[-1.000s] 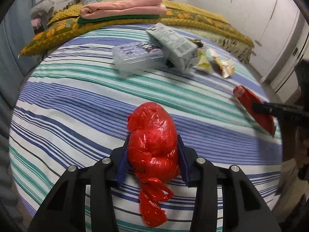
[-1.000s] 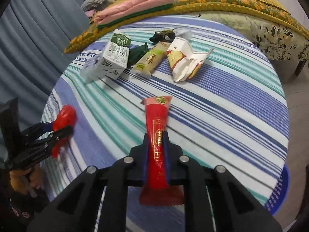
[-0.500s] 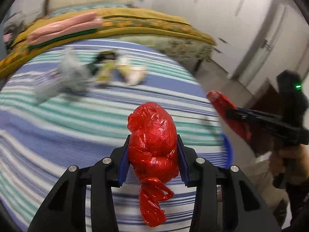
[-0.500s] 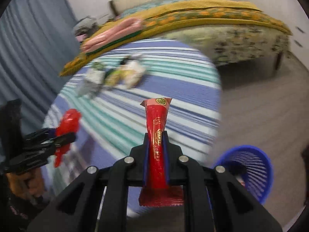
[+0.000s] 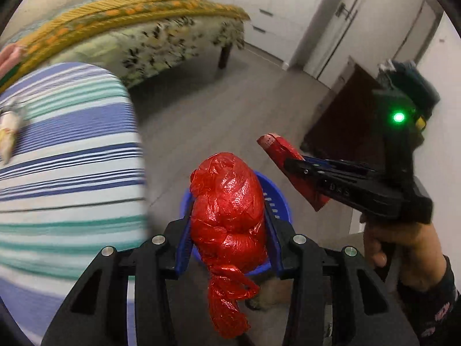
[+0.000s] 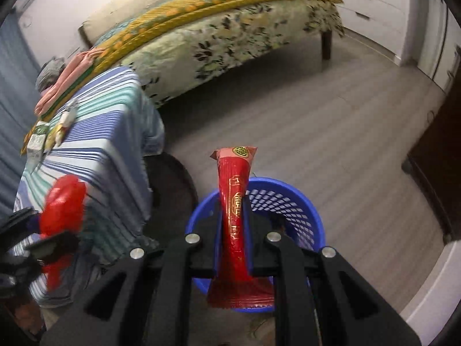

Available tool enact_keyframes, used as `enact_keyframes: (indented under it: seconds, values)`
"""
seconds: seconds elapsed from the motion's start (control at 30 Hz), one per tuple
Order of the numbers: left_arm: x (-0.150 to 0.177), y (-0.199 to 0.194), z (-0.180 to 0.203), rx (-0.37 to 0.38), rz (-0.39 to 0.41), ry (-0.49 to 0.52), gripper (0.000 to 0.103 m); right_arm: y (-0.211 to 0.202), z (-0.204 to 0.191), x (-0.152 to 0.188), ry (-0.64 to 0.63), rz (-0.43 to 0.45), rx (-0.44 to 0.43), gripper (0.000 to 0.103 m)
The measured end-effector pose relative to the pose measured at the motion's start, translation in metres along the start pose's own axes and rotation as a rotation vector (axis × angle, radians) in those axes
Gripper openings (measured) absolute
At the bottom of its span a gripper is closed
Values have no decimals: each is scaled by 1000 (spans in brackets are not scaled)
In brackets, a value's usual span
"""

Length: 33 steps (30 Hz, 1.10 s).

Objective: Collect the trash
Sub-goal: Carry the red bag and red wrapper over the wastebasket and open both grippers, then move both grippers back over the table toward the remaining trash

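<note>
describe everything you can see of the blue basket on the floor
The blue basket is a round plastic bin with a smooth rim and a lattice of small holes in its wall. It stands upright on the grey wood-look floor, beside the striped-cloth table. The claws and their red trash hide much of it; its contents cannot be told.

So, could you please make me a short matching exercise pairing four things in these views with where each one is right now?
Things:
1. crumpled red plastic bag
2. long red wrapper
3. blue basket
4. leftover wrappers

Places:
A. on the striped tablecloth
B. on the floor beside the table
C. clamped in the left hand-held gripper
D. clamped in the right hand-held gripper

Pairs: 1-C, 2-D, 3-B, 4-A
</note>
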State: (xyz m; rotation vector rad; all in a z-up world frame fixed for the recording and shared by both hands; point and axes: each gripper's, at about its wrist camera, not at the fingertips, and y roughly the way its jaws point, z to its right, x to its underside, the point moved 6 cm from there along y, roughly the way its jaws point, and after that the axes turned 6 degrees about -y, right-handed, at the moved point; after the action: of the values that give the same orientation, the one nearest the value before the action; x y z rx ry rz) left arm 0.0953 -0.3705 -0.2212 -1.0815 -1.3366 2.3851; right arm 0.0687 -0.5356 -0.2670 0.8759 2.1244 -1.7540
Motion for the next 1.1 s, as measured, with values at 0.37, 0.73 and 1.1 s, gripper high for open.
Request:
enact_keyframes:
  seconds: [0.37,0.73,1.1]
  values:
    - [-4,94,16,-24,-61,18,80,22,44,13,140,-19,-42,31]
    - [-8,-1,7,-54,165,6,98,-12,43,-4,108,128,85,92]
    - [34,-92,-109,-300,249,-154,98,-29,-51,-19,-115,276,101,98]
